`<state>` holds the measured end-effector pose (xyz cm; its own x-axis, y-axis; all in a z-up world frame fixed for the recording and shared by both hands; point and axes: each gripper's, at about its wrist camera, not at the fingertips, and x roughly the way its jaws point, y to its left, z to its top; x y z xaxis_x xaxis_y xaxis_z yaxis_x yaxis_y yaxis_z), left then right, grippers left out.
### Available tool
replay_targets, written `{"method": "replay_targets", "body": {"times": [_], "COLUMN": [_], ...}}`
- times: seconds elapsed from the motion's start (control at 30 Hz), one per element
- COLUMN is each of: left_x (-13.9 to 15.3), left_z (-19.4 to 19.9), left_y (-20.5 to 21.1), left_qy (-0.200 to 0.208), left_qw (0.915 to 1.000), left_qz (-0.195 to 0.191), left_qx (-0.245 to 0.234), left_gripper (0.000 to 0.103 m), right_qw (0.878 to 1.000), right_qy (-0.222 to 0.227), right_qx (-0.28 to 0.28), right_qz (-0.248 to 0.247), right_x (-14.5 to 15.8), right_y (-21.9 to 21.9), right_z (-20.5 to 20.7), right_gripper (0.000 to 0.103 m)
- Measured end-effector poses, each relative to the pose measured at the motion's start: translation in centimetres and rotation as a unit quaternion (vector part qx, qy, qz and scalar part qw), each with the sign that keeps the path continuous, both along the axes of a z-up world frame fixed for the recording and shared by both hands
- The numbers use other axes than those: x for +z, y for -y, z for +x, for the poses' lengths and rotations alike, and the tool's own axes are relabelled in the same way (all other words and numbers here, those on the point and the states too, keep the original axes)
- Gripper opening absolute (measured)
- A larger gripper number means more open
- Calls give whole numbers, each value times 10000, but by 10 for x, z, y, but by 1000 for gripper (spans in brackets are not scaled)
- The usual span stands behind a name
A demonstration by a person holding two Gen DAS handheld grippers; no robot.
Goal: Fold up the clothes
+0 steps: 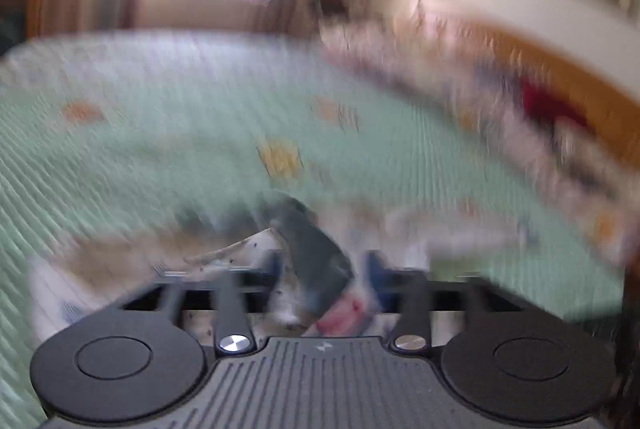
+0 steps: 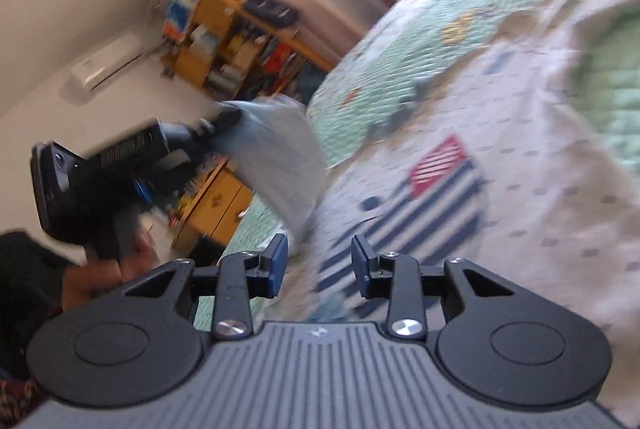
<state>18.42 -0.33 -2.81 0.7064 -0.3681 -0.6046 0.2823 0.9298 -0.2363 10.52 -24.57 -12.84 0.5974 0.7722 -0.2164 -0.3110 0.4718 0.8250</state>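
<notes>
A pale printed garment (image 2: pixel 500 133) with a red and navy striped patch lay spread, rumpled and unfolded, over the green quilted bed (image 1: pixel 168 133). One grey-backed corner of it (image 2: pixel 280 149) was lifted clear of the bed, pinched by the left gripper (image 2: pixel 224 119), whose fingers were closed on the cloth. The left wrist view agreed, although heavily blurred: a dark grey flap of fabric (image 1: pixel 316 261) filled the gap between that gripper's blue pads, with the rest of the garment trailing away over the bed. The right gripper (image 2: pixel 320 265) hovered over the navy stripes with its fingers (image 2: pixel 276 265) set a moderate way apart and nothing between them; whether the tips brushed the fabric could not be told. A hand (image 2: pixel 116 269) gripped the handle of the left tool. As a judgement, a fold was in progress: one corner was being carried, no finished crease showed anywhere, and most of the garment remained to be flattened and doubled over. A bookshelf (image 2: pixel 224 41) and a wall unit stood beyond the bed.
</notes>
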Motion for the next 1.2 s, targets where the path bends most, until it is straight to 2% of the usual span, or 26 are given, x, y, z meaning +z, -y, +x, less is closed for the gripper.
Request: {"method": "replay_targets", "body": {"times": [0.07,0.1,0.13,0.2,0.27,0.4,0.57,0.67,0.8,0.83,0.9,0.93,0.97,1.17,1.2], "left_x": [-14,-15,-15,-14,-15,-41,-74,-77,-74,-73,-70,-69,-67,-57,-56], "left_z": [-11,-22,-34,-56,-75,-98,-109,-110,-106,-106,-104,-103,-101,-81,-77], "left_y": [-7,-18,-33,-65,-85,-99,-111,-112,-111,-111,-111,-110,-110,-104,-101], "left_qy": [-109,-39,42,185,111,-246,-684,-623,-654,-646,-633,-628,-624,-358,-376], "left_qw": [9995,9984,9958,9861,9780,9750,9659,9676,9691,9693,9701,9708,9715,9757,9766], "left_qz": [-84,-305,-578,-1148,-1576,-1628,-1892,-1884,-1846,-1839,-1806,-1777,-1752,-1701,-1683], "left_qx": [279,470,704,1186,1360,1494,1628,1560,1501,1496,1490,1483,1473,1336,1287], "left_gripper": [65,71,82,93,93,93,93,93,95,95,96,96,96,98,98], "right_qw": [9999,9998,9997,9996,9988,9916,9833,9797,9818,9833,9860,9872,9883,9928,9936], "right_qy": [-98,-131,-156,-186,-387,-993,-1632,-1831,-1758,-1697,-1574,-1512,-1451,-1078,-948], "right_qx": [-101,-144,-168,-167,-266,-750,-802,-815,-714,-654,-533,-473,-413,-50,-16], "right_qz": [87,76,25,-99,-151,-349,19,61,5,52,145,192,239,518,606], "right_x": [-7,-8,-7,-3,0,-5,-15,-18,-15,-11,-3,0,4,27,40], "right_y": [9,10,10,5,1,0,-1,-5,-16,-18,-22,-24,-26,-37,-39], "right_z": [3,5,6,10,17,39,70,83,93,96,103,106,109,127,130], "right_gripper": [49,50,51,51,57,58,59,59,58,57,43,16,10,10,10]}}
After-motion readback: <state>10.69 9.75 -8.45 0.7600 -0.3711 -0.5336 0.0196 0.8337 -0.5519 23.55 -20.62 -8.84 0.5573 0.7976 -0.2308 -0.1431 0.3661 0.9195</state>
